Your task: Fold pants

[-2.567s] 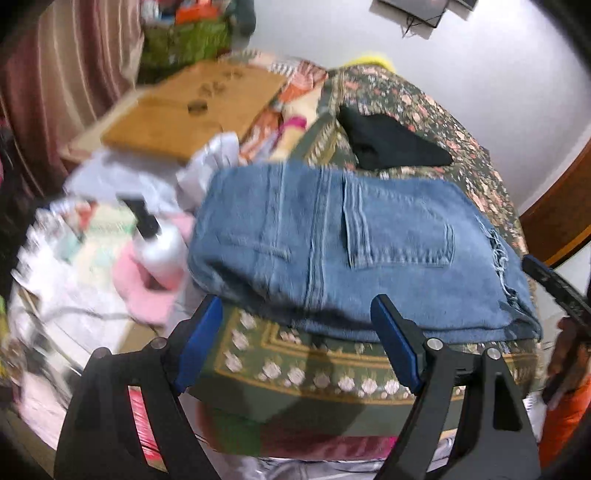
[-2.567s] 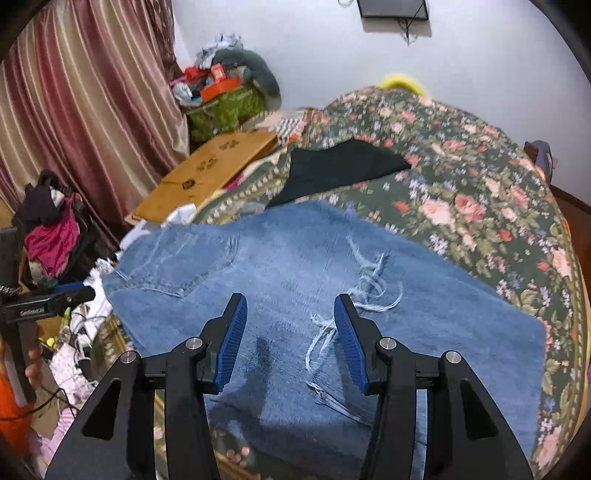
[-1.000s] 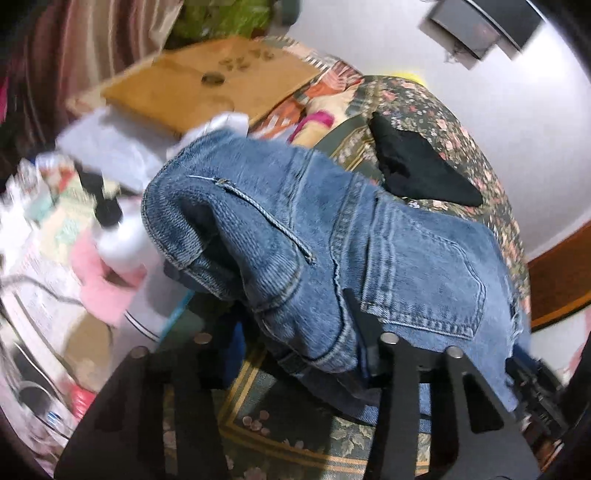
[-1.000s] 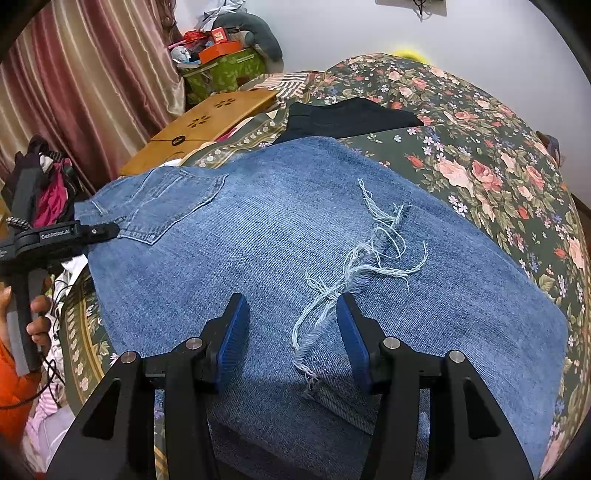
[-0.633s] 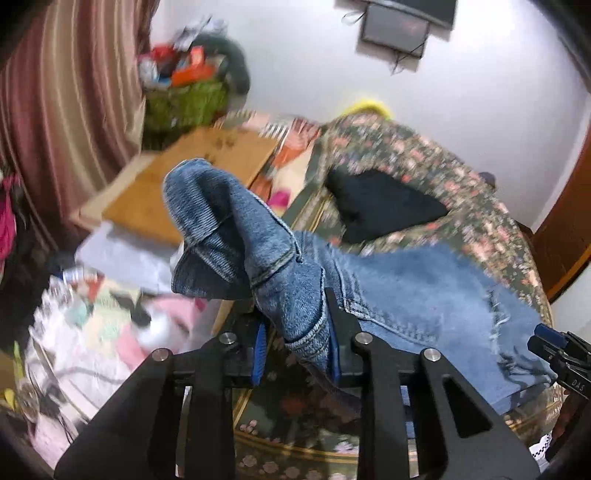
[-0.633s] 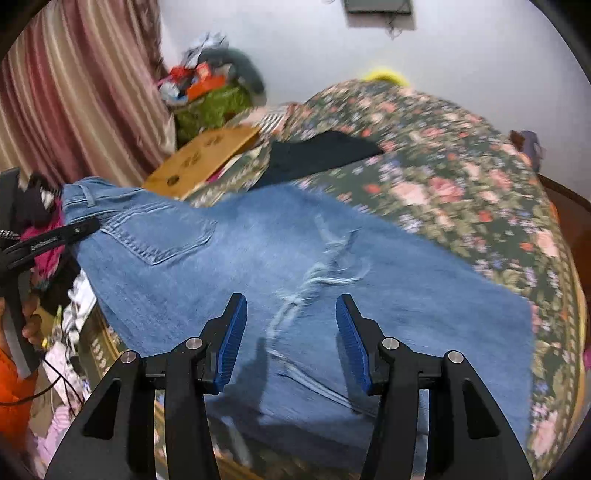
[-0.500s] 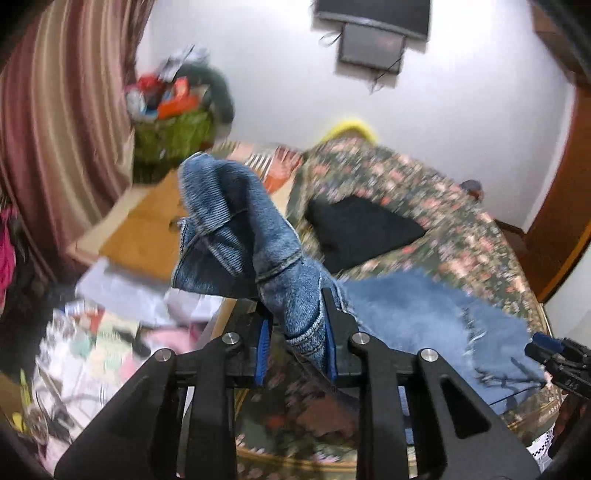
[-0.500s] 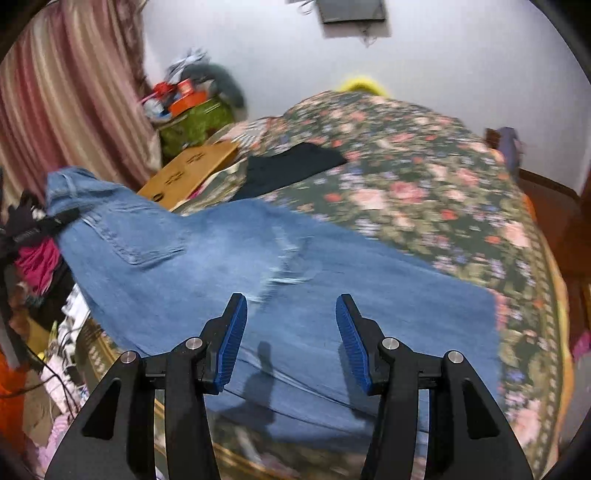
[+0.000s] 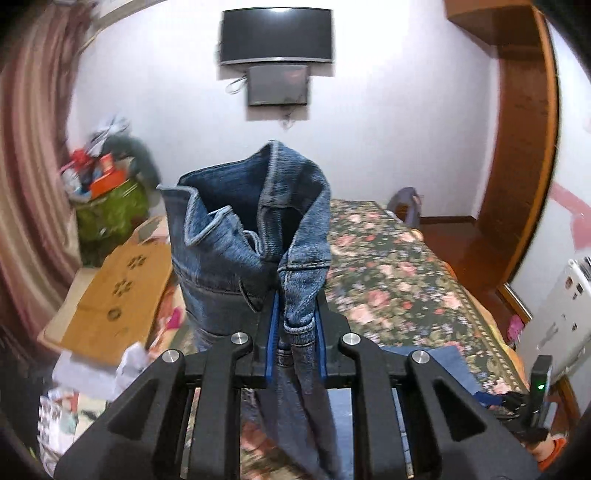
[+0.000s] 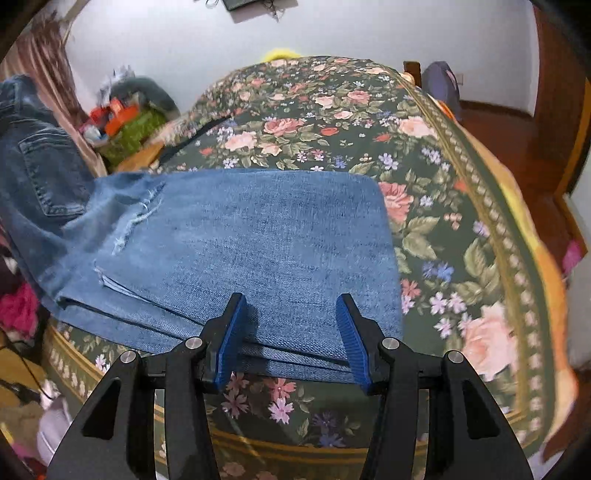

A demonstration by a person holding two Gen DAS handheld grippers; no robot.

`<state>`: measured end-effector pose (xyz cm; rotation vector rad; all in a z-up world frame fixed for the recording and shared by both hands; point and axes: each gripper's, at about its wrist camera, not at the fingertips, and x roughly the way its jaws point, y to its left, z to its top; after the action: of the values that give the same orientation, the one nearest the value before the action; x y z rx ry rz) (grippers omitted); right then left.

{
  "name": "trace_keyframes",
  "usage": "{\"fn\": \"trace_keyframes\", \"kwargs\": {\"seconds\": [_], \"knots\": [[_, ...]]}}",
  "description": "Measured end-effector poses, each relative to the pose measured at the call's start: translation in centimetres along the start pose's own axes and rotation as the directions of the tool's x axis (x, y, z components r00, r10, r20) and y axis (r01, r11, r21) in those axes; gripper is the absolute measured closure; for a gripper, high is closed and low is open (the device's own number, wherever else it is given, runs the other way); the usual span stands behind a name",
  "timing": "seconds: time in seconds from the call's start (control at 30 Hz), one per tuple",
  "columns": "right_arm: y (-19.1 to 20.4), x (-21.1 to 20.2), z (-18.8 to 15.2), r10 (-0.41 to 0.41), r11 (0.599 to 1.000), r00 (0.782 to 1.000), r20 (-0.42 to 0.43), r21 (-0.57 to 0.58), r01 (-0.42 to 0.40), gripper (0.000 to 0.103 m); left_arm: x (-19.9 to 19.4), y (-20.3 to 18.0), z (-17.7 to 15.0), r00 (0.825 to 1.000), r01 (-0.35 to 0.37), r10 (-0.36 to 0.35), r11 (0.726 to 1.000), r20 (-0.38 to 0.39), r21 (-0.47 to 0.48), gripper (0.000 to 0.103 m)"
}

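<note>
Above a bed (image 10: 461,206) spread with a dark floral cover, the left gripper (image 9: 294,334) is clamped on the waistband end of a pair of blue jeans (image 9: 255,236). Its two blue pads press the denim from either side, the jaws having just closed down on it. The gathered waistband stands up beyond the fingertips, and a strip of cloth hangs down between the black arms of the tool.

From the right wrist view, the leg end of the jeans (image 10: 258,251) lies flat near the front edge of the bed, its hem toward the right. A frayed tear shows toward the left, where the cloth rises off the bed, back pocket showing. The right gripper (image 10: 291,332) hovers over the near edge of that leg end. Its fingers stand apart with nothing pinched, denim showing in the gap between the pads. Whether the tips touch the cloth cannot be told.

On the far wall hangs a television (image 9: 275,31). Left of the bed lie a wooden board (image 9: 114,295) and a heap of clutter.
</note>
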<state>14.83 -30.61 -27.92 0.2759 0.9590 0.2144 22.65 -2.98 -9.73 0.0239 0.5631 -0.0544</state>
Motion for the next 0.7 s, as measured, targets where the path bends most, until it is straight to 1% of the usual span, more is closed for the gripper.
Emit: {"fn": "trace_keyframes", "kwargs": {"seconds": [0.1,0.2,0.27,0.33,0.47,0.5,0.57,0.63,0.7], "knots": [[0.1,0.3,0.1,0.017,1.000,1.000,0.005,-0.002,-0.016,0.055,0.7,-3.1,0.9,0.997,0.072,-0.072,0.997,-0.002,0.027,0.088],[-0.1,0.3,-0.1,0.033,0.999,0.999,0.011,-0.002,-0.033,0.055,1.6,-6.7,1.8,0.989,0.149,-0.148,0.987,-0.014,0.057,0.089],[-0.4,0.3,-0.1,0.050,0.999,0.999,0.013,0.006,-0.050,0.055,2.2,-8.7,2.0,0.982,0.187,-0.186,0.979,-0.023,0.076,0.090],[-0.6,0.2,-0.2,0.058,0.998,0.998,0.015,0.010,-0.058,0.055,3.1,-11.3,2.0,0.970,0.241,-0.237,0.966,-0.045,0.094,0.091],[-0.9,-0.4,-0.4,0.068,0.998,0.997,0.025,0.019,-0.068,0.055,5.0,-15.7,0.8,0.948,0.311,-0.299,0.941,-0.104,0.131,0.091],[-1.0,-0.7,-0.4,0.070,0.997,0.997,0.028,0.025,-0.070,0.055,5.8,-17.0,0.1,0.938,0.336,-0.318,0.931,-0.135,0.141,0.091],[-1.6,-1.7,-0.6,0.065,0.997,0.997,0.042,0.040,-0.067,0.055,6.7,-18.3,-1.4,0.920,0.371,-0.343,0.917,-0.189,0.146,0.091],[-2.5,-2.6,-0.8,0.042,0.998,0.998,0.050,0.049,-0.044,0.055,8.0,-20.0,-3.4,0.896,0.409,-0.362,0.898,-0.257,0.162,0.091],[-3.4,-3.7,-1.2,0.016,0.998,0.998,0.055,0.062,-0.019,0.055,8.7,-21.6,-5.5,0.874,0.444,-0.378,0.876,-0.305,0.188,0.091]]}}
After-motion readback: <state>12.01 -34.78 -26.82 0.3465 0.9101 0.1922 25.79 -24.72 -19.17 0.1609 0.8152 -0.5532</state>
